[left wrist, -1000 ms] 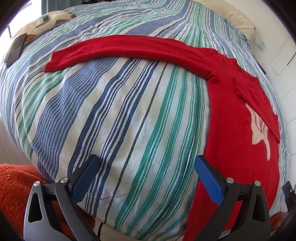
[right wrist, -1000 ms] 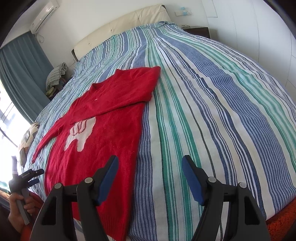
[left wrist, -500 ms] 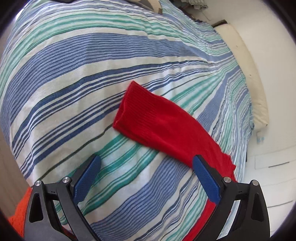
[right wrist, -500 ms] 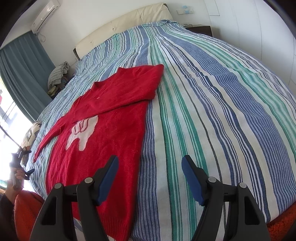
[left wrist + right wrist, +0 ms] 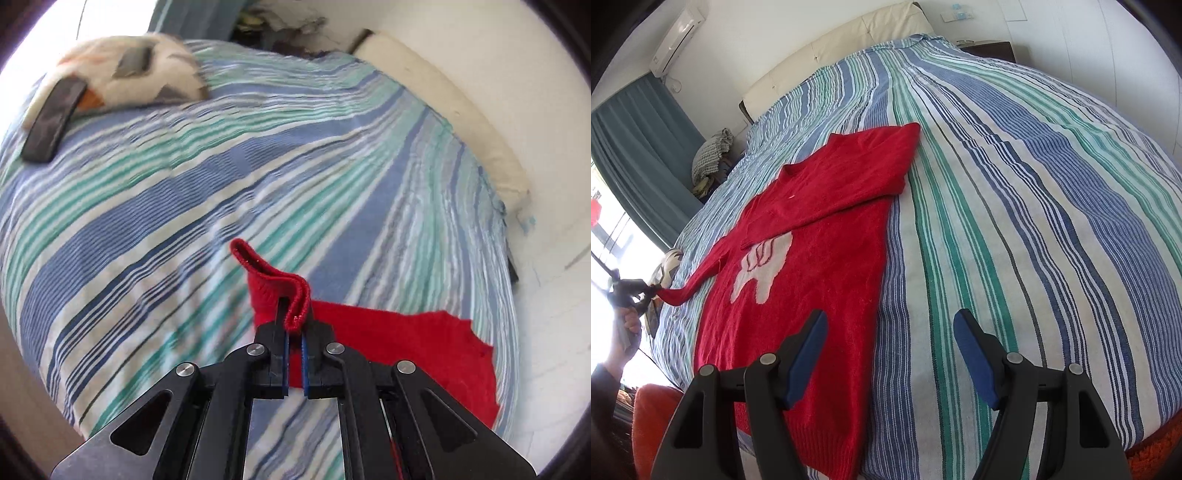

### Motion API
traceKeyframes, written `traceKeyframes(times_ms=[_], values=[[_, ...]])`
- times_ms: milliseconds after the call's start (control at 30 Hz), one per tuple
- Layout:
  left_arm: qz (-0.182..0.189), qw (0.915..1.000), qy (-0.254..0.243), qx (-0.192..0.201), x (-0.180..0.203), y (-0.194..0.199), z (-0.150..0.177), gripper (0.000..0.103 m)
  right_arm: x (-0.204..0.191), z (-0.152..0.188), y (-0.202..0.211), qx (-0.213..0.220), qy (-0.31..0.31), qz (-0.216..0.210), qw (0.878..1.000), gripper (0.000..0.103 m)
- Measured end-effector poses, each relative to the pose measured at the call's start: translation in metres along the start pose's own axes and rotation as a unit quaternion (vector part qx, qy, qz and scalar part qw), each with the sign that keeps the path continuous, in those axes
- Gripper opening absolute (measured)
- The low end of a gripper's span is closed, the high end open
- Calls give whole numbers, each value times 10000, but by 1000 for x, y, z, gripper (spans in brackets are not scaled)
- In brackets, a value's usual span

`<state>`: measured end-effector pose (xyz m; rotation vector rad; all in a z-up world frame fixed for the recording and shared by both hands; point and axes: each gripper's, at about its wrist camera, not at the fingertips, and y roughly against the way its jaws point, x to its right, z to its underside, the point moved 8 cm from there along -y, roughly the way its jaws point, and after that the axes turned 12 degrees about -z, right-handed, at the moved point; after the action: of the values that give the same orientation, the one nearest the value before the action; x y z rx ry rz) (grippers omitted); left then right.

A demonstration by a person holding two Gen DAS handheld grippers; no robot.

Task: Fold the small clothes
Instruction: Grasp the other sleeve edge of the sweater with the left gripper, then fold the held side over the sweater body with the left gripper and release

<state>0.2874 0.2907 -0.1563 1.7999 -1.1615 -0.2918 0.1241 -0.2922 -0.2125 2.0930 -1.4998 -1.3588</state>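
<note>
The left gripper has just closed on the cuff of the red sweater's outstretched sleeve; a second ago its jaws stood wide over flat fabric, and now the knit is pinched between the blue pads and curls up above them. From the right wrist view, the sleeve rises off the striped bedspread toward that gripper at the far left, though glare from the window makes the contact there hard to read.

The sweater lies face up on the bed, white motif showing, with its other sleeve already folded across the chest. The right gripper hangs half open and empty above the hem, partly over the bedspread.

With the cuff secured, the likely next step is carrying this sleeve inward across the body.
</note>
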Motion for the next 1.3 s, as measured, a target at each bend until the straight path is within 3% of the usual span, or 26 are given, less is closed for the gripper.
traceKeyframes(times_ms=[100, 200, 300, 367, 400, 433, 467, 567, 633, 733, 767, 833, 933, 1100, 1167, 1200, 1233, 1267, 1300], values=[[547, 9905, -1223, 307, 118, 43, 1, 3, 2, -1, -4, -10, -142, -118, 9998, 70], [1144, 9653, -2287, 535, 236, 79, 27, 3, 1, -4, -4, -3, -130, -192, 9997, 70], [1642, 9386, -2987, 526, 329, 94, 74, 4, 1, -5, -1, 27, -115, -207, 9997, 70], [1846, 9213, -3414, 223, 369, 85, 117, 9, 4, -6, 1, 42, -167, -202, 9996, 70], [1867, 9141, -3598, -68, 381, 73, 140, 27, 6, -6, 2, 55, -217, -208, 9995, 70], [1784, 9093, -3743, -341, 385, 61, 161, 52, 8, -7, 3, 70, -267, -223, 9994, 70], [1698, 9073, -3818, -462, 381, 53, 175, 58, 9, -7, 4, 89, -308, -236, 9992, 70], [1743, 9105, -3721, -462, 349, 44, 183, 62, 12, -8, 10, 157, -388, -285, 9987, 70], [1566, 9259, -3406, -468, 310, 33, 168, 63, 17, -8, 10, 137, -493, -291, 9983, 70], [872, 9523, -2903, -361, 235, 8, 143, 63, 27, -6, 5, 56, -777, -347, 9964, 70], [648, 9569, -2806, -369, 209, -1, 138, 63, 29, -6, 3, 37, -865, -375, 9955, 70], [348, 9580, -2817, -408, 169, -13, 135, 62, 32, -6, 1, 16, -910, -378, 9951, 70], [106, 9419, -3338, -365, 143, -20, 152, 63, 29, -7, -2, -11, -808, -343, 9961, 70], [-163, 8980, -4397, -63, 170, -39, 188, 65, 29, -4, -7, -78, -758, -256, 9968, 70], [-583, 8920, -4476, 242, 180, -54, 188, 65, 28, -3, -7, -71, -718, -222, 9971, 70], [-827, 8935, -4397, 375, 182, -63, 185, 64, 28, -3, -7, -67, -694, -204, 9974, 70], [-1007, 8990, -4233, 502, 181, -69, 180, 46, 28, -3, -6, -66, -672, -183, 9976, 70], [-1026, 9096, -3991, 526, 176, -75, 174, 31, 27, -2, -6, -64, -654, -161, 9977, 70], [-916, 9257, -3650, 380, 169, -81, 169, 14, 27, -2, -6, -61, -640, -144, 9978, 70]])
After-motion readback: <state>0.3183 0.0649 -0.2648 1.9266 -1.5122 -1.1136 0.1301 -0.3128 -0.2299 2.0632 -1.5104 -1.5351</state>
